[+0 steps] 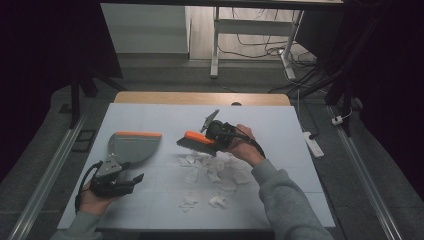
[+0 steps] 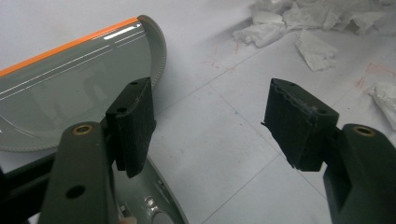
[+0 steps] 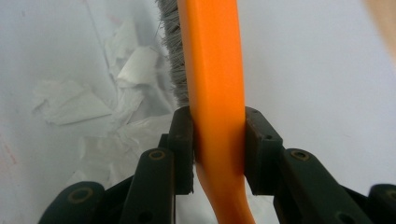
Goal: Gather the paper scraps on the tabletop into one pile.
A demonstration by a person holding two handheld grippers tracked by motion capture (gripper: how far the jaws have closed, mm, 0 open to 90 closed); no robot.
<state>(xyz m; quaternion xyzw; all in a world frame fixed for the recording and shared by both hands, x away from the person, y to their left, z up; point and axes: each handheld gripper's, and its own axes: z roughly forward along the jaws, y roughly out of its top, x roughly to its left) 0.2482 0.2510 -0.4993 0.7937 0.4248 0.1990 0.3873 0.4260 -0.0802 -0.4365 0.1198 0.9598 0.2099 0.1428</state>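
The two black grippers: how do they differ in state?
The right gripper is shut on the orange-backed brush with grey bristles, above the torn white paper scraps; the left gripper is open, holding nothing, beside the grey dustpan with orange edge. Both are hand-held over the white table.

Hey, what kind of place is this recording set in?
Probably a lab or workshop set up for recording, not a home. A white table stands between dark curtains, a bare desk frame stands behind over loose floor cables, and a power strip lies beside the table.
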